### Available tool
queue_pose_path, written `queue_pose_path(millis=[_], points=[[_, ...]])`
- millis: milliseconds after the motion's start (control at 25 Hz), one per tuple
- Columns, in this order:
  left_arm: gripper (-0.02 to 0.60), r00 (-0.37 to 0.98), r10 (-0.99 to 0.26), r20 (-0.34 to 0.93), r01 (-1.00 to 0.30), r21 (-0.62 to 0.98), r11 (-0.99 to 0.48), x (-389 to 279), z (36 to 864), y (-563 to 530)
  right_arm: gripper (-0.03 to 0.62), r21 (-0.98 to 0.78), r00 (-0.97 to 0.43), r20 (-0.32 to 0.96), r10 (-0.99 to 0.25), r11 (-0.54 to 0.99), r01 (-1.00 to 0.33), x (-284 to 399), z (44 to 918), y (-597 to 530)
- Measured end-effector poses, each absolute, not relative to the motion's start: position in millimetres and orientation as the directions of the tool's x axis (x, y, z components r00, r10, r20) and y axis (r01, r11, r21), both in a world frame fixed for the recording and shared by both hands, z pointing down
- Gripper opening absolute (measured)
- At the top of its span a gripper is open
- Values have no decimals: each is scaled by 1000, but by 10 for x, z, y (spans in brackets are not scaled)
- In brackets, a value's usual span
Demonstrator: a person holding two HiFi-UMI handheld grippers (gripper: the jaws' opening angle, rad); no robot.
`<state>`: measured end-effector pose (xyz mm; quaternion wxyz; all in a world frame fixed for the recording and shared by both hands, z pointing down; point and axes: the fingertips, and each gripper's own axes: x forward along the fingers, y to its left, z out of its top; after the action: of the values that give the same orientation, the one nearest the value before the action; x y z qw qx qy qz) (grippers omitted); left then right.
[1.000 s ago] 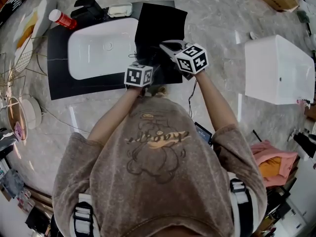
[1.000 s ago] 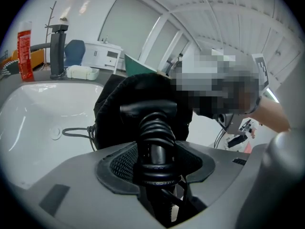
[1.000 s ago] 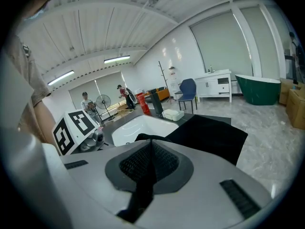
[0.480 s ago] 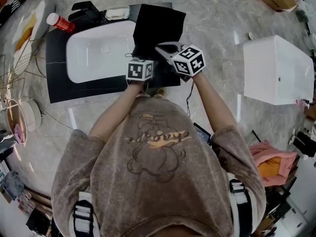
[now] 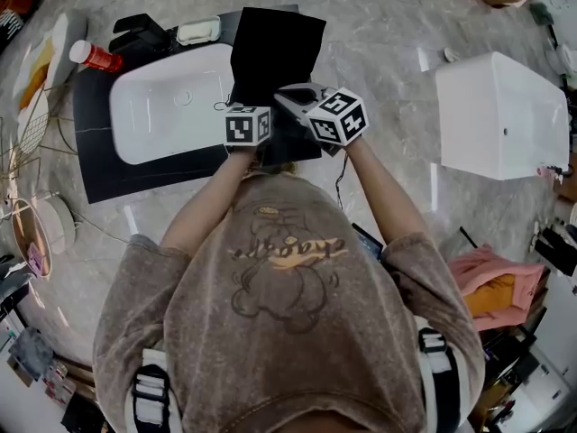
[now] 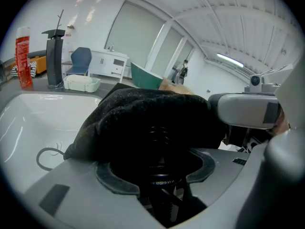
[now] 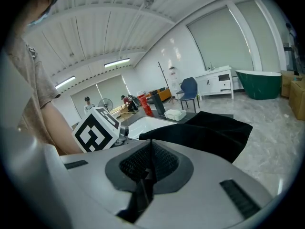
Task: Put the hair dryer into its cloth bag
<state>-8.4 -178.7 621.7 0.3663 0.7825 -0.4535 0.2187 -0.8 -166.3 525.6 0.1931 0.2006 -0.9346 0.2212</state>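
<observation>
Mid-frame, the right gripper [image 7: 149,151] is pinching an edge of the cloth bag [image 5: 275,43]; the left gripper [image 6: 159,170], jaws wide, is apparently clasping the hair dryer [image 6: 159,140].

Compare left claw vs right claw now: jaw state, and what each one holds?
Jaws: the left claw stands wide apart; the right claw is pressed together.
Hold: the left claw clasps the dark round body of the hair dryer; the right claw pinches a thin edge of the black cloth bag.
Cover: the bag drapes over the left claw's load but stretches away from the right claw.
Shared: both grip something, side by side.
</observation>
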Motion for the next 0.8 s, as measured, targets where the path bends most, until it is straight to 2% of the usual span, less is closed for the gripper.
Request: queue_pose_path(millis=[800], points=[[247,469,-603,645,-880,282,-383,-38,6336,-1905,11,-354,-827,469,-311,791,-499,69,5373,-1642]])
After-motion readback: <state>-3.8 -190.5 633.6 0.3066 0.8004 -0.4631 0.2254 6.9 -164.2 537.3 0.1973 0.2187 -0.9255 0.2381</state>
